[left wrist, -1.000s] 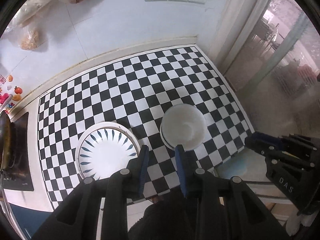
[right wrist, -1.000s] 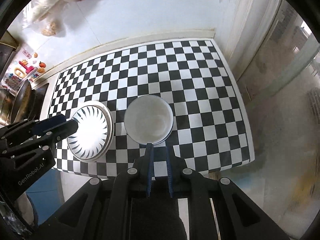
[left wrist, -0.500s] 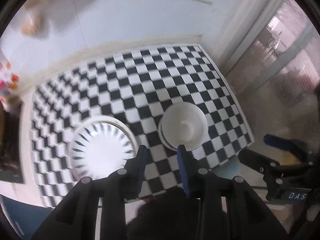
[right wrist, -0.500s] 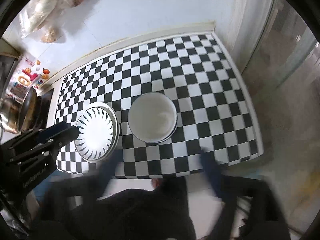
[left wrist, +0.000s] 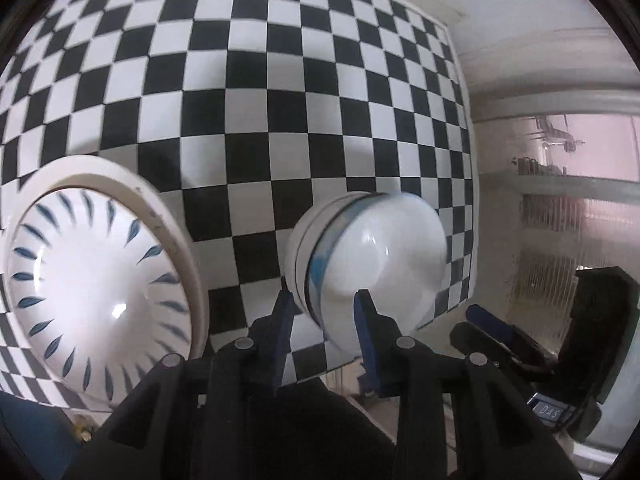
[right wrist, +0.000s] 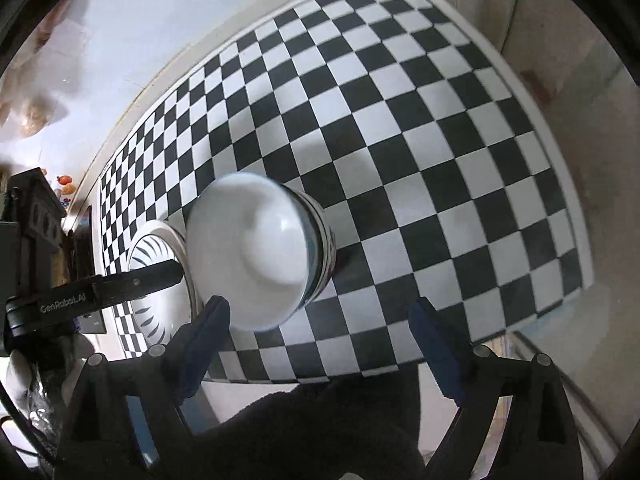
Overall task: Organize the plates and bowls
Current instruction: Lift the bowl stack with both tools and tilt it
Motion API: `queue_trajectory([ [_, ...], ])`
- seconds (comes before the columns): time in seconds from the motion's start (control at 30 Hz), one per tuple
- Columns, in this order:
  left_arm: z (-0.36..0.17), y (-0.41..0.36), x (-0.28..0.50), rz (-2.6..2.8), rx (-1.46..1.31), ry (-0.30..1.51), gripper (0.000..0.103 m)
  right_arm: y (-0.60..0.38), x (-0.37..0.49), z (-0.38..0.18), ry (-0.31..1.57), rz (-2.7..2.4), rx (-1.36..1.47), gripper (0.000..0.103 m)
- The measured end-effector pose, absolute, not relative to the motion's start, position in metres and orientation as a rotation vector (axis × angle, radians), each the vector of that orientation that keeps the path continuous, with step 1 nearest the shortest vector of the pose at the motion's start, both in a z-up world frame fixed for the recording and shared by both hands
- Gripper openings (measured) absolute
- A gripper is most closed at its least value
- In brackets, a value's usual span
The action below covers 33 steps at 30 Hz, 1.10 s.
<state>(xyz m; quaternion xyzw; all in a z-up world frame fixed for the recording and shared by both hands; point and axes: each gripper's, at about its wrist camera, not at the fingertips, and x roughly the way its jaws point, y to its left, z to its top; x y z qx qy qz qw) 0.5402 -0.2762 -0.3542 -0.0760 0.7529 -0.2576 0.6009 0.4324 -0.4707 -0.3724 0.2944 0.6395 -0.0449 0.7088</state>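
Far left on the checkered mat (left wrist: 280,92): a stack of plates (left wrist: 100,280), the top one white with little blue leaf-shaped dashes fanning around the rim, nested in a plain white one underneath. Sitting close to the near-left edge of the mat.

Just right of that, apart from the plates but not by much: a stack of white bowls (left wrist: 372,264), blue band showing on the outer wall, a second rim peeking out beneath. Bit blurry in the left wrist view. Parked near the mat's near edge.

Left gripper (left wrist: 322,316) right up at those bowls, blue-padded fingers (left wrist: 366,320) parted with the near rim of the stack sitting between the tips. Spread apart, not pinching anything as far as visible; can't say for sure whether a pad is touching the bowl wall.

Same scene from the right wrist view: bowls (right wrist: 256,256) front and centre, plates (right wrist: 160,248) poking out behind them on the left, the left gripper's black arm (right wrist: 100,292) with "GenRobot.AI" lettering crossing over the plates.

Right gripper (right wrist: 320,320) wide apart, nothing held, hanging over the near edge of the mat (right wrist: 400,120). Left finger tip just beside the bowls' near rim, right finger well off to the side over bare squares.

Farther right: pale wall and a frosted glass door (left wrist: 580,200).
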Motion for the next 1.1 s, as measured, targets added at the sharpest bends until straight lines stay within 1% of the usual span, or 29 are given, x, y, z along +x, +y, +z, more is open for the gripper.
queue_trajectory([
  [0.47,-0.417,-0.305,0.547,-0.587,-0.119,1.878,0.03,-0.474,0.474,-0.456,1.542,0.029,0.787,0.093],
  [0.57,-0.426,-0.313,0.544,-0.61,-0.119,1.897,0.038,-0.467,0.482,-0.474,1.574,0.071,0.81,0.093],
  [0.63,-0.425,-0.316,0.543,-0.618,-0.114,1.891,0.04,-0.462,0.485,-0.484,1.591,0.092,0.819,0.092],
  [0.7,-0.426,-0.315,0.542,-0.627,-0.128,1.886,0.04,-0.462,0.487,-0.492,1.589,0.115,0.852,0.087],
  [0.73,-0.428,-0.316,0.543,-0.64,-0.134,1.884,0.04,-0.463,0.487,-0.496,1.588,0.123,0.875,0.078],
  [0.77,-0.428,-0.314,0.543,-0.65,-0.142,1.879,0.04,-0.465,0.487,-0.499,1.586,0.121,0.888,0.066],
  [0.8,-0.429,-0.313,0.544,-0.658,-0.152,1.873,0.04,-0.465,0.488,-0.503,1.594,0.118,0.888,0.063],
  [0.83,-0.43,-0.311,0.545,-0.664,-0.161,1.863,0.04,-0.466,0.488,-0.507,1.587,0.139,0.925,0.057],
  [0.9,-0.43,-0.311,0.545,-0.668,-0.17,1.85,0.04,-0.467,0.489,-0.511,1.578,0.147,0.965,0.057],
  [1.1,-0.428,-0.307,0.535,-0.669,-0.165,1.812,0.038,-0.469,0.487,-0.517,1.562,0.168,0.968,0.055],
])
